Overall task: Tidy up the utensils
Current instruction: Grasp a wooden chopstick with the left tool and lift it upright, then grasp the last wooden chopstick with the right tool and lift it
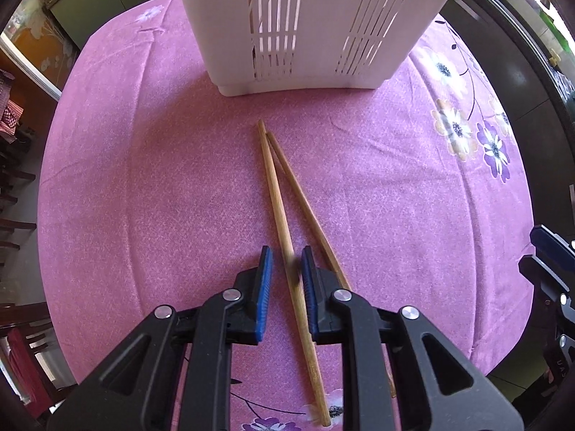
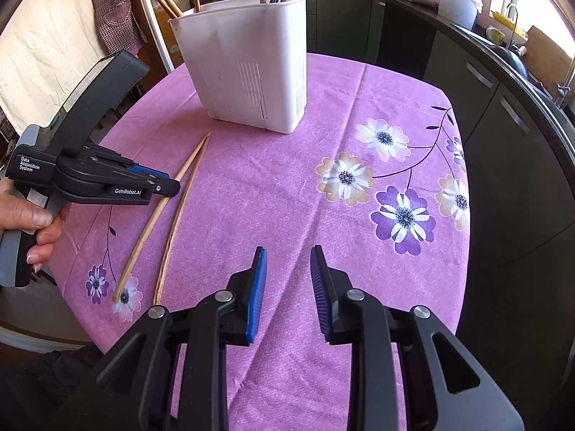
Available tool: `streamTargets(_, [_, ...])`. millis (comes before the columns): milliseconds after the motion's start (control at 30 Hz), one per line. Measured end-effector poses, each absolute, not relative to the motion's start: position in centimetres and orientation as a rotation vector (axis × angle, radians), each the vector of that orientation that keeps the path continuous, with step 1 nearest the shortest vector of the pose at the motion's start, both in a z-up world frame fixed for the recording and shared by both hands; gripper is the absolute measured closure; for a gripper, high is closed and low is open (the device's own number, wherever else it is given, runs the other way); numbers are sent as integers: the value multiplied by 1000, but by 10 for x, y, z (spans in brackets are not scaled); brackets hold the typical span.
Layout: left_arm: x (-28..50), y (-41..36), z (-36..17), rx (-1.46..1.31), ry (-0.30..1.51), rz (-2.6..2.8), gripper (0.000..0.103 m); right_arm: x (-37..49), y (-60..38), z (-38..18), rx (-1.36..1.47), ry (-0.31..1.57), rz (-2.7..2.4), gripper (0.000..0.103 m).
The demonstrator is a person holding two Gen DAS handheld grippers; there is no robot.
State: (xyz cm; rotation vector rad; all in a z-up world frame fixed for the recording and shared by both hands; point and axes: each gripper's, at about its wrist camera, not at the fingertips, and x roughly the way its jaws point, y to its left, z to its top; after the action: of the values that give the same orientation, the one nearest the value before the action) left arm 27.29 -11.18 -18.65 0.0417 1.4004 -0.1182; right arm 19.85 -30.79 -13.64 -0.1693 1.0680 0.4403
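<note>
Two wooden chopsticks (image 1: 284, 194) lie on the pink tablecloth, tips toward a white slotted utensil holder (image 1: 309, 25). My left gripper (image 1: 285, 255) is open just above them, one chopstick running between its blue pads, not clamped. In the right wrist view the chopsticks (image 2: 172, 208) lie left of centre, with the left gripper (image 2: 161, 185) over them. The holder (image 2: 248, 68) stands behind, with several chopsticks and a fork in it. My right gripper (image 2: 287, 255) is open and empty over the cloth.
The round table (image 2: 413, 136) has a pink flowered cloth. Dark kitchen cabinets (image 2: 503, 115) and a counter with a sink run along the right. An apron (image 2: 115, 7) hangs at the back left.
</note>
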Motion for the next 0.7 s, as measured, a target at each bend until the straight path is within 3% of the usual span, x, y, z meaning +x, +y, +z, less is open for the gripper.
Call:
streamTargets(367, [280,-124,-186,61,1398,-129,96,194,-316,-135,-160,1064,431,77])
streamTargets(700, [233,-84,-90,53,1152,-171,96,188,-318,-121,-164,1044,408,75])
